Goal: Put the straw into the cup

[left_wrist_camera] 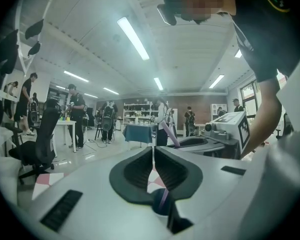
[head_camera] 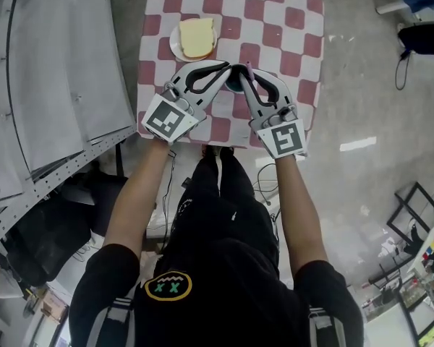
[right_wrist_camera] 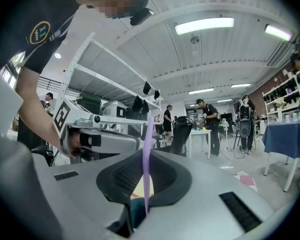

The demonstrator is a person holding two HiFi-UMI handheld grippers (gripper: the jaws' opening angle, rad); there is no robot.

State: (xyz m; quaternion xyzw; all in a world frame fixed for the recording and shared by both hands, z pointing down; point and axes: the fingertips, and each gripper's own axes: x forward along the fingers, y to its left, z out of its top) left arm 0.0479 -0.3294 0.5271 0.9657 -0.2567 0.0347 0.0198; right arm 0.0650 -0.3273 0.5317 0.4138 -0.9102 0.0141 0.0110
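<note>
Plate: the plate point(head_camera: 175, 47) with a slice of bread point(head_camera: 197, 37) sits at the far left of the checked table point(head_camera: 304, 42), well apart from the work. It plays no part in this step.
Left gripper: the left gripper point(left_wrist_camera: 153, 156) points level with its jaws pressed together and nothing between them. Its tip is just beside the right gripper's tip, above the cup.
Cup: the cup point(left_wrist_camera: 157, 209) stands on the table under both tips. Nothing holds it.
Straw: the purple straw point(right_wrist_camera: 148, 134) stands almost upright. Its lower end is at the cup's mouth and seems to be just inside, but how deep it reaches cannot be read.
Right gripper: the right gripper point(right_wrist_camera: 146, 158) is narrow, clamped on the straw with a length of straw showing above the pads and below them.
Step in hand: judged to be lowering the straw into the cup.
Method: bring the right gripper straight down with the straw upright and centred over the mouth. Let go only once the lower end is well inside.
Left gripper's role: hold it clear of the straw, or bring it beside the cup wall to steady it.
Risk: the free cup probably tips or slides if the straw pushes on its rim, and a tilted straw may lever it over on release.
</note>
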